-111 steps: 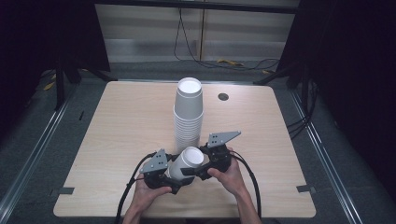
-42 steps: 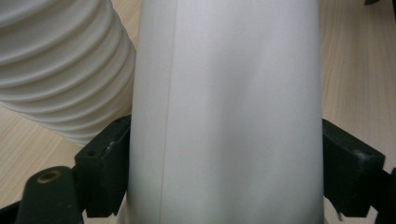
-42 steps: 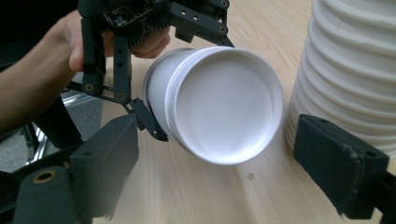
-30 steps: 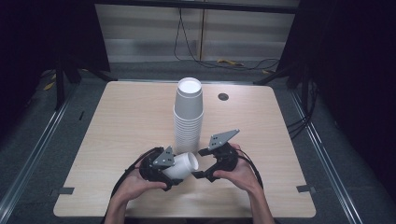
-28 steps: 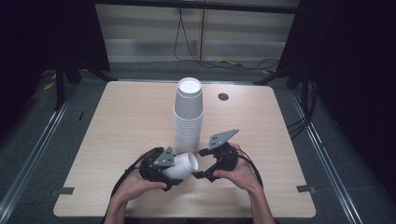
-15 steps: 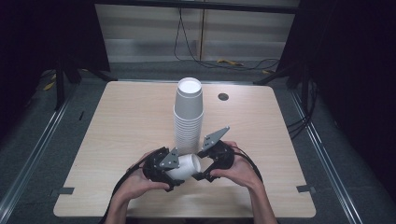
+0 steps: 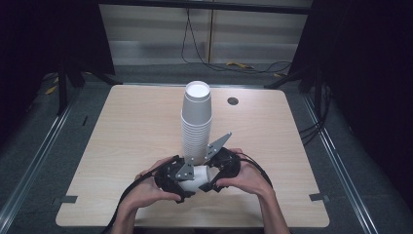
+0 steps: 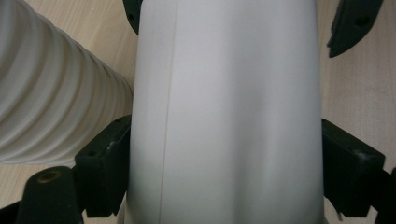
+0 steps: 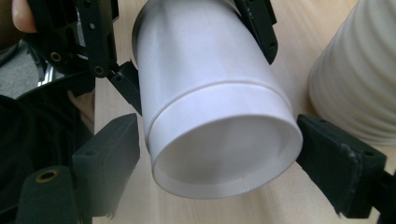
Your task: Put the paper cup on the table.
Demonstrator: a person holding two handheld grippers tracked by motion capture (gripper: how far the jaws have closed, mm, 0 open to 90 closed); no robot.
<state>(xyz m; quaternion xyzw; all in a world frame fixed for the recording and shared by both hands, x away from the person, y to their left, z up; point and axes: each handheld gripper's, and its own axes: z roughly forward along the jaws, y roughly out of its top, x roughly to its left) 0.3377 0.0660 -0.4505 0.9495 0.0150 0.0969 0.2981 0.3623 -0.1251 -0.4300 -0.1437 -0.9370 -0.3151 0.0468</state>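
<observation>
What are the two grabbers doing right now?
Left gripper: shut on the white paper cup.
Right gripper: around the cup's end, one pad touching; grip cannot be told.

Table (image 7: 122,146) viewed from above, looking forward and down. Left and right gripper views taken very close, along the jaws. Shared by all views: cup (image 7: 198,174) (image 8: 224,112) (image 9: 210,107), stack (image 7: 196,122) (image 8: 51,102) (image 9: 359,79).

Cup stack (image 7: 196,122) stands mid-surface (image 7: 122,126), right behind both grippers, blocks fwd path. Wide free room L & R of stack; small dark hole (image 7: 233,101) far right, flush w/ surface.
</observation>
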